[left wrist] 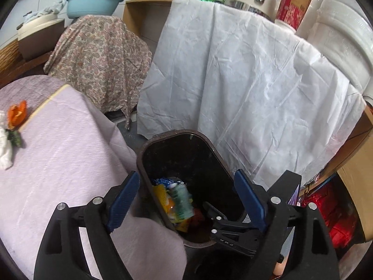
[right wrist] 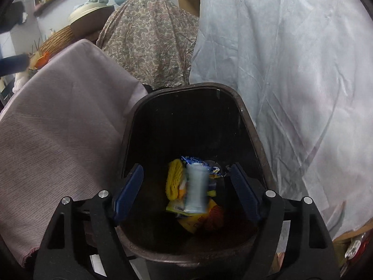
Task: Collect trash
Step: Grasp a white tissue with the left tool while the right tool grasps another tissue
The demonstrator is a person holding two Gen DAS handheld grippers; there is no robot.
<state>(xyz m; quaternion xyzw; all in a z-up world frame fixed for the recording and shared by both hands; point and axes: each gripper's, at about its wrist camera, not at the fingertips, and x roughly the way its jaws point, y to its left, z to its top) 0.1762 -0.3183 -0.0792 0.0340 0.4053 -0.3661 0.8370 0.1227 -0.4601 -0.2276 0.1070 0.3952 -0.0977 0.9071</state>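
A dark brown trash bin (left wrist: 173, 134) stands on the floor beside the table; it also shows in the right wrist view (right wrist: 193, 87). Inside lie wrappers: a yellow net (right wrist: 174, 178), a blue packet (right wrist: 193, 159) and a pale blurred piece (right wrist: 197, 190) that seems to be falling. My right gripper (right wrist: 186, 191) is open and empty right over the bin; its fingers (left wrist: 215, 212) show in the left wrist view. My left gripper (left wrist: 186, 198) is open and empty above the bin's near edge. An orange wrapper (left wrist: 17, 113), a dark green scrap (left wrist: 15, 137) and white tissue (left wrist: 4, 151) lie on the table.
The table wears a pink cloth (left wrist: 63, 154). A paisley-covered object (left wrist: 102, 58) stands behind the bin, and a white sheet (left wrist: 244, 81) drapes a shelf to its right. A blue basin (left wrist: 94, 2) sits at the back. A red bag (left wrist: 335, 217) lies low right.
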